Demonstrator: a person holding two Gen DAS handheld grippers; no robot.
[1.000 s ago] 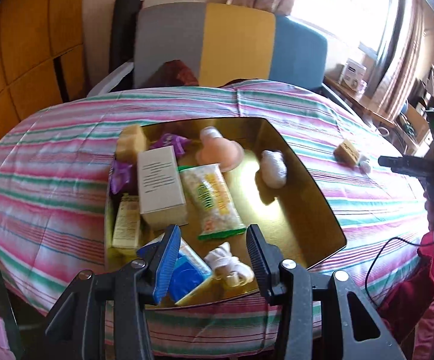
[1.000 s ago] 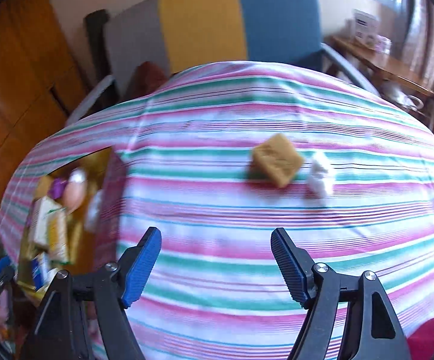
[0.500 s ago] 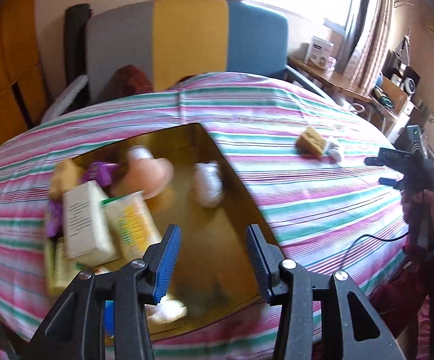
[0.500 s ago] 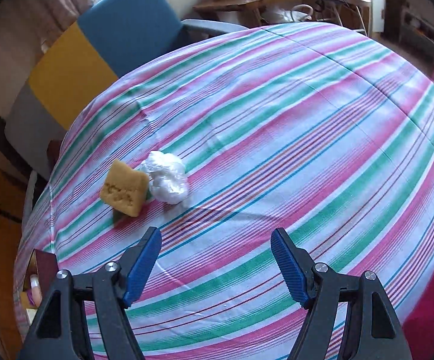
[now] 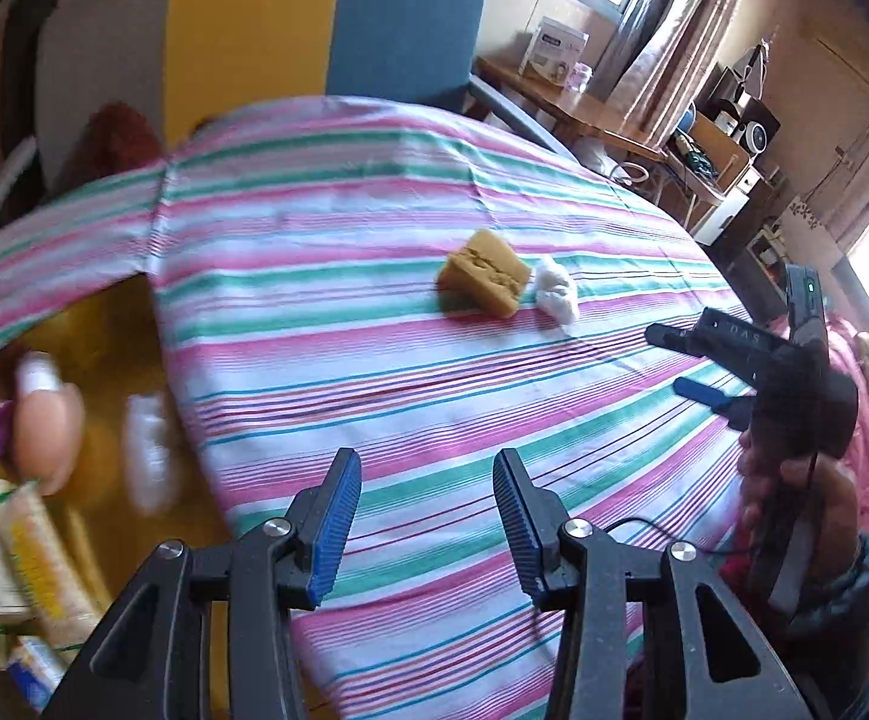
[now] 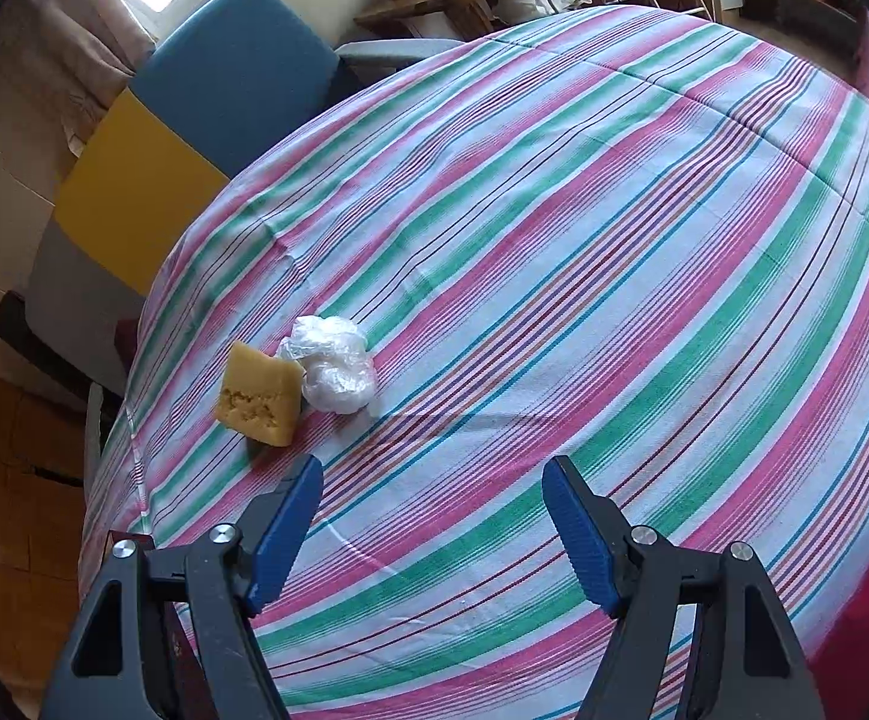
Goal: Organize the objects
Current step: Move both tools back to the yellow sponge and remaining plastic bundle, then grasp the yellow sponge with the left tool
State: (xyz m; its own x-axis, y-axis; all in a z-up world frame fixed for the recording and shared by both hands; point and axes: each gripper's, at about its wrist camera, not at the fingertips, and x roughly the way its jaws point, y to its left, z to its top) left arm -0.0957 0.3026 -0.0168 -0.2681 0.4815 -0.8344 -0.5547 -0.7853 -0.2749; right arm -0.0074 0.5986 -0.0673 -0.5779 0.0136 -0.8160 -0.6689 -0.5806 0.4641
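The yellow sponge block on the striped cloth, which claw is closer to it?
Right. The right claw hovers open just short of the yellow sponge block; the left claw sits farther back, open, beside the gold box.

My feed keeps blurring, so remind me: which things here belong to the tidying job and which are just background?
Job:
- yellow sponge
- white plastic wad
- gold box with sorted items

Background:
- striped tablecloth
- colour-block chair
- side table with cartons

A lived-in home is indicated: a striped tablecloth (image 6: pixel 554 240), an upholstered armchair (image 5: pixel 326 30) behind it, curtains (image 5: pixel 662 42) beyond.
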